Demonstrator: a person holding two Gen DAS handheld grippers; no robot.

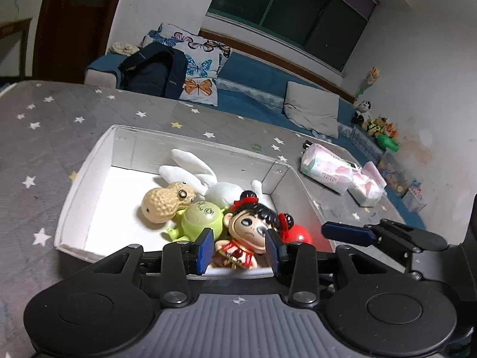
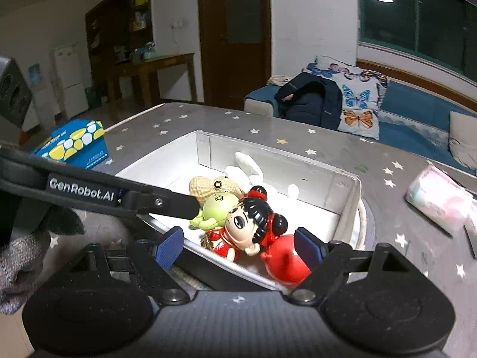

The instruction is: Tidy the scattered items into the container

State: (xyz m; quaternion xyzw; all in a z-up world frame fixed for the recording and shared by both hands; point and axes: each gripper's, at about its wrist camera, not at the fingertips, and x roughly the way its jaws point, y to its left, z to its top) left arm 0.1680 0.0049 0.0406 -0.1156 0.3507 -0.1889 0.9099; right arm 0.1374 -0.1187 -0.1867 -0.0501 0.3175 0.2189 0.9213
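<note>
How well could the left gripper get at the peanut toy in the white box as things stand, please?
Probably yes. The left gripper is open and holds nothing, and the peanut toy lies uncovered in the white box. The green toy presses against its side, so closing on it could nudge that.

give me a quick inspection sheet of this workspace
surface: grey star-print cover
job's things: white box holds peanut toy, green toy, white plush, doll, red ball
clutter: tissue packs; blue tissue box
grippers: left gripper open, empty; right gripper open, empty
cables: nothing seen
surroundings: blue sofa, butterfly pillow, dark window
</note>
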